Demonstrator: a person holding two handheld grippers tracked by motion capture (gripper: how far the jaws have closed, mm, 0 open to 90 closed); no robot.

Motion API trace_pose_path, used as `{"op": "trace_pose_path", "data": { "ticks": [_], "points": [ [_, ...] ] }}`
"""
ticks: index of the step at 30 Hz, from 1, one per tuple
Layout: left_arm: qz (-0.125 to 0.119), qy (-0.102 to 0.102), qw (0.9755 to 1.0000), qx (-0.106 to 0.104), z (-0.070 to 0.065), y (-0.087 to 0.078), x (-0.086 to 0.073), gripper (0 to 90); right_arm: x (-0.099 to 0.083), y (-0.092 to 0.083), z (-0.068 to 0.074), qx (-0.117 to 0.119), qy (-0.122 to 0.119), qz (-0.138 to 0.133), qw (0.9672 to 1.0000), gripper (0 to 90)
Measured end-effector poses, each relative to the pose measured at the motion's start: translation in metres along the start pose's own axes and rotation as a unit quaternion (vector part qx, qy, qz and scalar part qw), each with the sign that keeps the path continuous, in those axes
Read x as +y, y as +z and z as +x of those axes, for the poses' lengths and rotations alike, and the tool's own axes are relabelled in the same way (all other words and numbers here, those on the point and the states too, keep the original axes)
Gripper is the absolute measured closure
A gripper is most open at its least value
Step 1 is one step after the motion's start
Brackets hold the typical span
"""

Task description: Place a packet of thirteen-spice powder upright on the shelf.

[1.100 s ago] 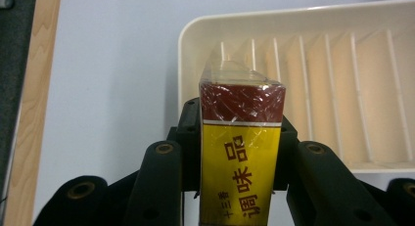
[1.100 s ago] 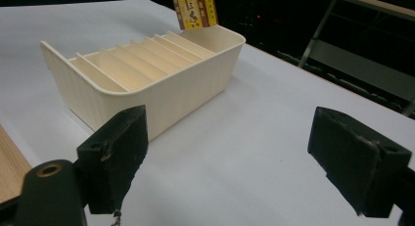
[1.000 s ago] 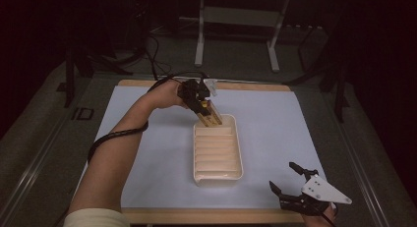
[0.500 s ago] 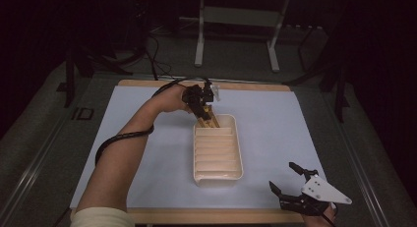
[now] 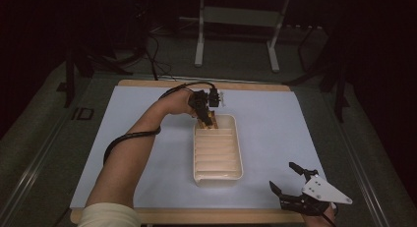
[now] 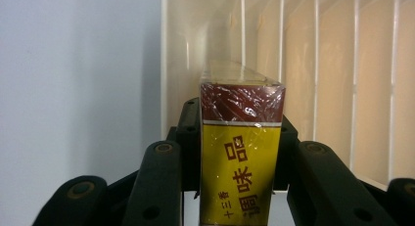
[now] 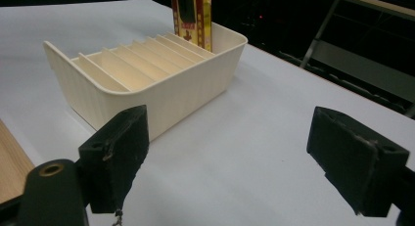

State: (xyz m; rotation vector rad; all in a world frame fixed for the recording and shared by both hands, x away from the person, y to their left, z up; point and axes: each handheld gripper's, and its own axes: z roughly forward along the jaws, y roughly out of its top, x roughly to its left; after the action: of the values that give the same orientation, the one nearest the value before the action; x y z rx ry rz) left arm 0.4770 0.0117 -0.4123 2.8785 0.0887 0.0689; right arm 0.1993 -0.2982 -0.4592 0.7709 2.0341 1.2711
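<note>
Left tongs (image 5: pixel 208 120) clamp a yellow-and-maroon packet (image 6: pixel 240 152), cellophane-wrapped, printed with red characters. Packet stands at the far end of the cream slotted tray (image 5: pixel 218 174), just inside its far-left corner; whether it touches the tray floor I cannot tell. Tray sits mid-bench on a pale sheet (image 5: pixel 275 119). Right tongs (image 5: pixel 287 180) rest at the near right bench edge, jaws wide, holding nothing, well apart from the tray.
</note>
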Motion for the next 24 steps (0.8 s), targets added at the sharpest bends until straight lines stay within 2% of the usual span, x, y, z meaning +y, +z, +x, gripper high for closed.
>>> {"op": "trace_pose_path", "data": {
  "ticks": [1, 3, 10, 12, 17, 19, 20, 22, 24],
  "points": [
    [0.003, 0.005, 1.0000, 0.003, 0.000, 0.006, 0.005, 68.0, 0.000, 0.000, 0.000, 0.000, 0.000, 0.000, 1.0000, 15.7],
    [-0.001, 0.005, 1.0000, 0.004, 0.000, 0.007, 0.007, 67.6, 0.000, 0.000, 0.000, -0.001, -0.001, 0.000, 1.0000, 15.7],
    [-0.027, 0.018, 0.9994, 0.009, -0.003, 0.010, 0.006, 65.0, 0.000, 0.000, 0.000, -0.002, -0.001, 0.000, 1.0000, 15.7],
    [-0.035, 0.015, 0.9992, 0.009, -0.002, 0.010, 0.005, 62.4, 0.000, 0.000, 0.000, -0.004, -0.002, 0.000, 1.0000, 15.6],
    [-0.061, 0.012, 0.9980, 0.014, -0.003, 0.005, 0.004, 60.1, 0.000, 0.000, -0.001, -0.009, 0.001, 0.000, 1.0000, 15.6],
    [-0.060, 0.009, 0.9980, 0.019, -0.005, 0.004, 0.003, 60.2, 0.000, 0.000, 0.000, -0.008, 0.002, 0.000, 1.0000, 15.6],
    [-0.059, 0.016, 0.9978, 0.025, -0.006, 0.002, 0.002, 60.1, 0.000, 0.000, 0.000, -0.008, 0.002, 0.000, 1.0000, 15.6],
    [-0.061, 0.008, 0.9978, 0.024, -0.008, -0.003, -0.001, 60.1, 0.000, 0.000, 0.000, -0.007, 0.002, 0.001, 1.0000, 15.6],
    [-0.064, 0.010, 0.9974, 0.032, -0.008, -0.008, -0.003, 60.1, 0.000, 0.000, 0.000, -0.007, 0.002, 0.003, 1.0000, 15.6]
  ]
}}
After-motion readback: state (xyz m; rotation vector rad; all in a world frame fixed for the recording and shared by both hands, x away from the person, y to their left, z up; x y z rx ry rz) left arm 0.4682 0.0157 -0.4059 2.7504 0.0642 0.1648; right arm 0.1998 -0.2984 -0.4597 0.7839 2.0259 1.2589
